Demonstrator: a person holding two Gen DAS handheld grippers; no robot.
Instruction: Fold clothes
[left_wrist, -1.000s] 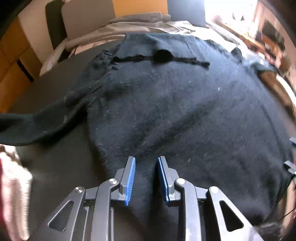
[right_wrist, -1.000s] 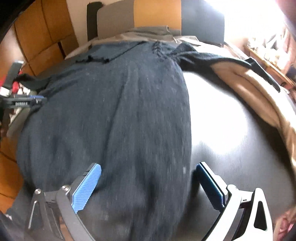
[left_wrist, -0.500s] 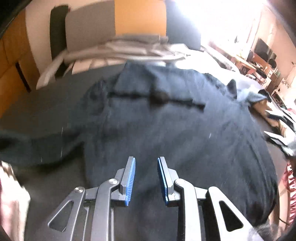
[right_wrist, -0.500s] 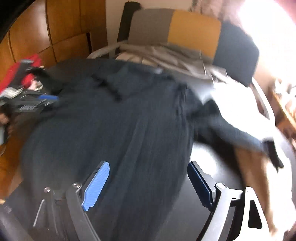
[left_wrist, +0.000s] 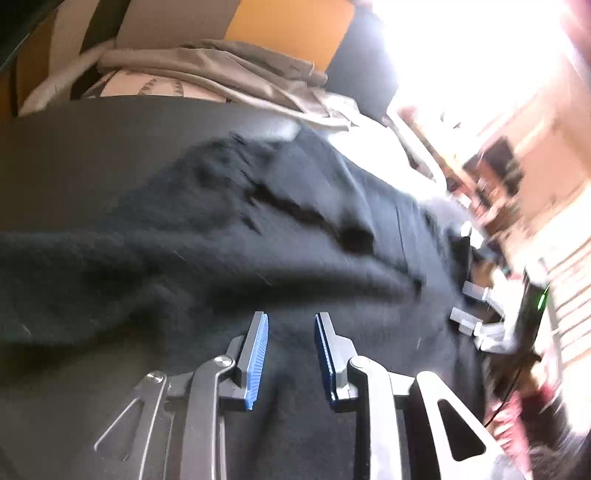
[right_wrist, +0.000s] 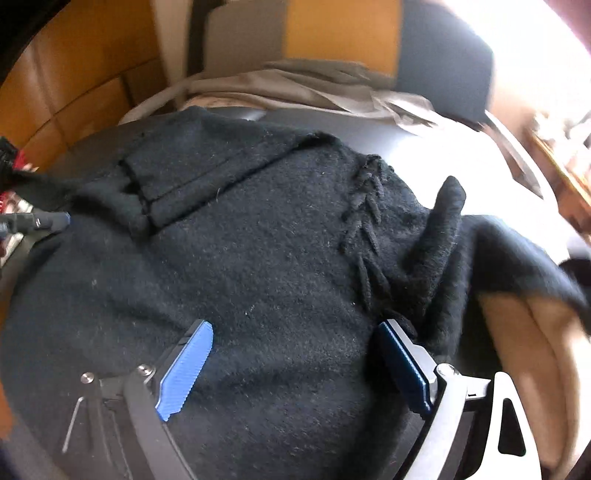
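On the dark table (right_wrist: 424, 144) lies one black sweater (right_wrist: 258, 258), spread flat and taking up most of both views. Its collar end (right_wrist: 177, 184) lies toward the far edge, by the chair (right_wrist: 332, 33), and its hem end runs back under the two grippers, so its long axis goes from near to far. One sleeve (left_wrist: 74, 266) stretches out to the left in the left wrist view; the other sleeve (right_wrist: 517, 258) trails off to the right in the right wrist view, its end draped over a beige garment (right_wrist: 535, 350). A fringe of short knitted cords (right_wrist: 365, 229) runs down the right shoulder seam, and beside it one fold of knit (right_wrist: 443, 229) stands up off the table. The left gripper (left_wrist: 290, 354) hangs over the body of the sweater with its blue pads (left_wrist: 257, 358) apart and parallel, a narrow gap between them; whether they touch the knit cannot be told through the blur. The right gripper (right_wrist: 291, 369) stands wide, its jaws opening, with the sweater's body below the gap and neither pad pressing on it. A second garment, grey-beige (left_wrist: 229, 74), lies heaped at the far edge against the chair back. That back shows three panels: grey, orange and dark.
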